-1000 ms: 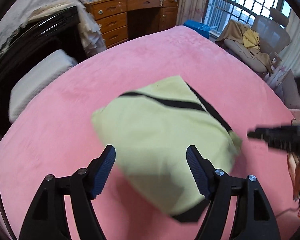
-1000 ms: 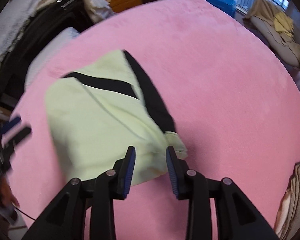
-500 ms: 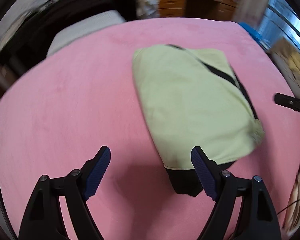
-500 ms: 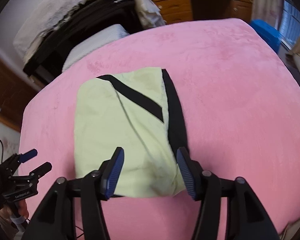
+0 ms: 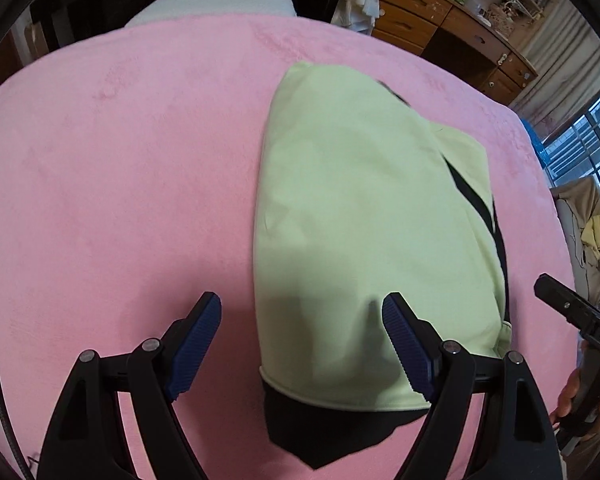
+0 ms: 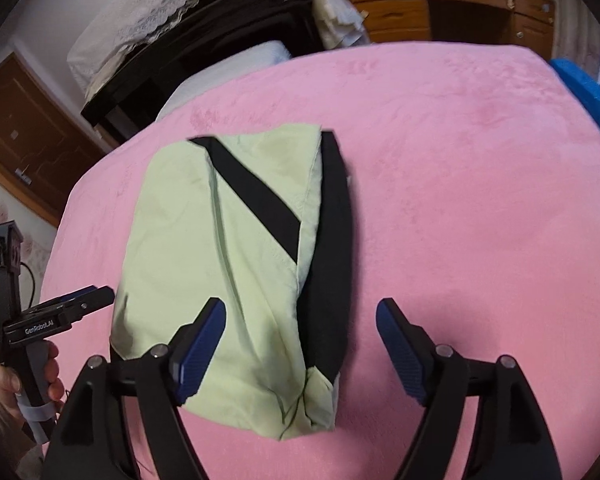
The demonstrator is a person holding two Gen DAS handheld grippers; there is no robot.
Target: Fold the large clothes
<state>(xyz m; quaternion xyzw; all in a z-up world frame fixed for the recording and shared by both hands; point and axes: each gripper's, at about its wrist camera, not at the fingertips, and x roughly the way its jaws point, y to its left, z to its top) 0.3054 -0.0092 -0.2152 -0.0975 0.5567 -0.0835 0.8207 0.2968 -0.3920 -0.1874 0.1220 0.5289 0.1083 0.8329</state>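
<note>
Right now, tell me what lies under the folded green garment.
The folded green garment rests on the pink blanket. A black layer of the garment pokes out beneath its near edge. Whatever else lies under it is covered.

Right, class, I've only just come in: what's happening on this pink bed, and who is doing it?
A person holds a gripper in each hand over a folded pale green garment with black trim, lying on the pink blanket. The left gripper is open above the garment's near left edge. The right gripper has just been opening and is now wide, straddling the garment's near right corner without pinching it. Neither holds the cloth, which lies as a compact bundle.
</note>
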